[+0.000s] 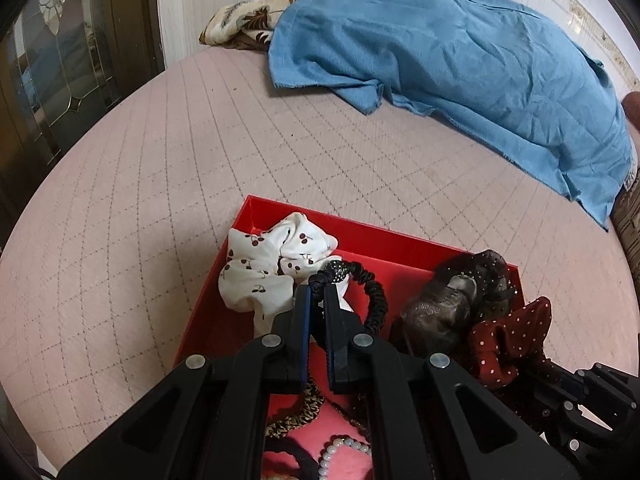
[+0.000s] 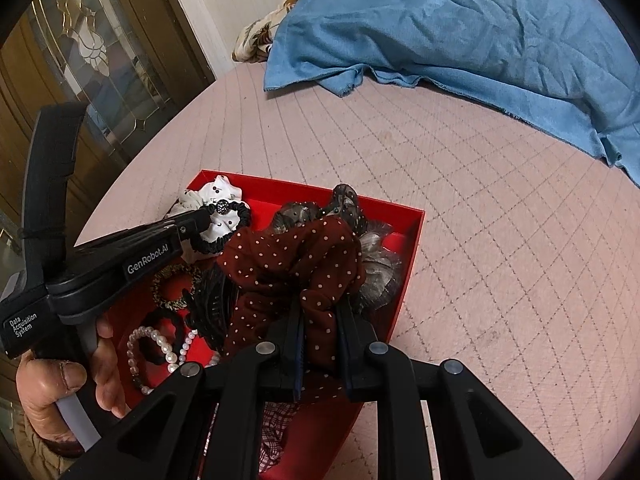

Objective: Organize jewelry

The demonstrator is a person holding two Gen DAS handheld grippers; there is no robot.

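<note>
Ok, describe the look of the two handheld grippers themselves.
Both are matte black plastic with round silver pivot pins and blue-edged pads. The left gripper bears white lettering, "GenRobot.AI" and "Data Acquisition System", over a pale grey handle. The right gripper shows no lettering.

Pink quilted bedspread (image 1: 200, 140), rumpled blue cloth (image 1: 460, 60), floral pillow (image 1: 248, 20), leaded-glass cabinet door (image 2: 92, 52).
</note>
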